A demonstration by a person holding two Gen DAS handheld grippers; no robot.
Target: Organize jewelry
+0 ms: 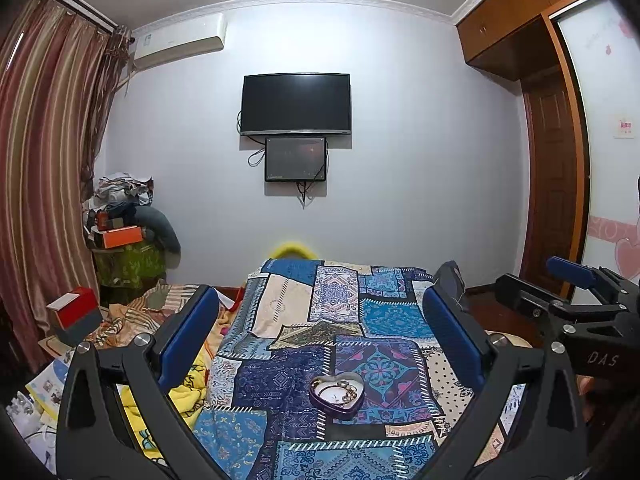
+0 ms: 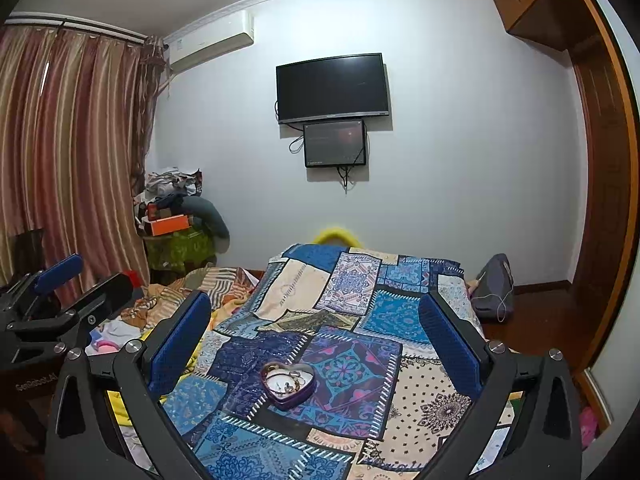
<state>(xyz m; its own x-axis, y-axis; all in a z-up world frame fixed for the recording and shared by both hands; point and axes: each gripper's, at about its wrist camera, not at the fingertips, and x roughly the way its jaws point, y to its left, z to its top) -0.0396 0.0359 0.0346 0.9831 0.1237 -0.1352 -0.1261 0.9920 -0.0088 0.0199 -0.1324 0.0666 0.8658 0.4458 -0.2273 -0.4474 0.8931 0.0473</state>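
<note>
Grippers left (image 1: 320,332) and right (image 2: 316,332) both hang spread wide, holding nothing. We see the heart-shaped tin (image 1: 337,394) of jewelry (image 1: 340,390) mid-bed on the patchwork cover (image 1: 280,384), well below. Risk: soft bedding tips the tin, spilling small rings.

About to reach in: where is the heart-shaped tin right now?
In both wrist views the heart-shaped tin sits on the patchwork bedspread, low and near centre, with jewelry inside.
</note>
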